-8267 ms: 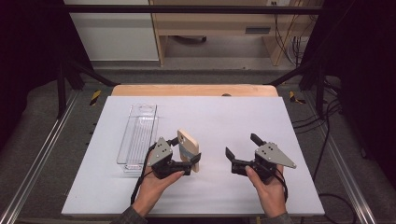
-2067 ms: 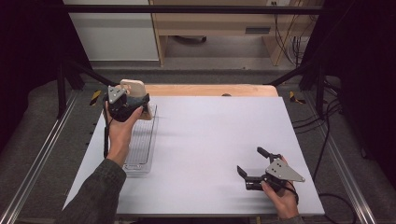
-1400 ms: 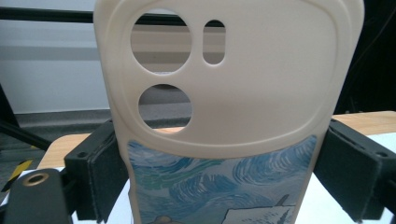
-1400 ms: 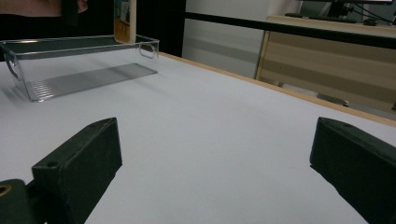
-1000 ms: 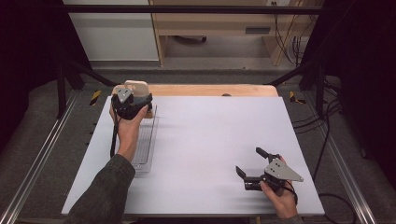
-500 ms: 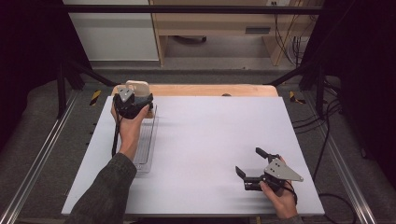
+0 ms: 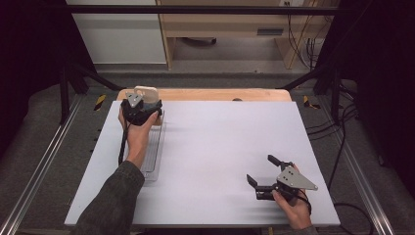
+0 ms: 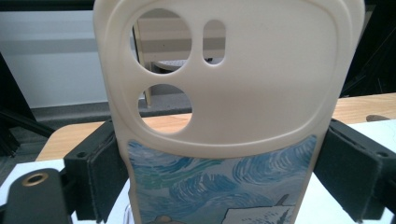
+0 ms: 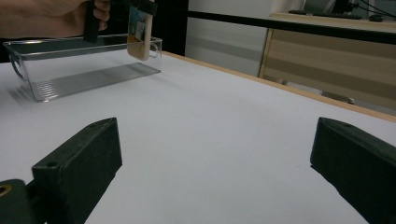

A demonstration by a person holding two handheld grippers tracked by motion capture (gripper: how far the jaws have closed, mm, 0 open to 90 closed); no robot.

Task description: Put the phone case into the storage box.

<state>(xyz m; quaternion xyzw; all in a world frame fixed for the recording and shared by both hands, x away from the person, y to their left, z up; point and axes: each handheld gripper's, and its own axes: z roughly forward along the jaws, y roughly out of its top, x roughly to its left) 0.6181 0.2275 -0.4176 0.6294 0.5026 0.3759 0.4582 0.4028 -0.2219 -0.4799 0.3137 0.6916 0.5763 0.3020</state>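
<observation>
My left hand-held gripper is stretched out toward the far left corner of the white table, my forearm in its dark sleeve reaching along the left edge. Its jaws are clamped on the two sides of a cream phone case with a blue swirled painting print, held upright with the camera cut-outs on top. The case hangs over the far end of the clear, long plastic tray that lies along the table's left edge; from the right gripper view its lower end dips inside the tray wall. My right hand-held gripper rests low near the table's near right corner, jaws spread wide apart, gripping nothing, pointing left.
</observation>
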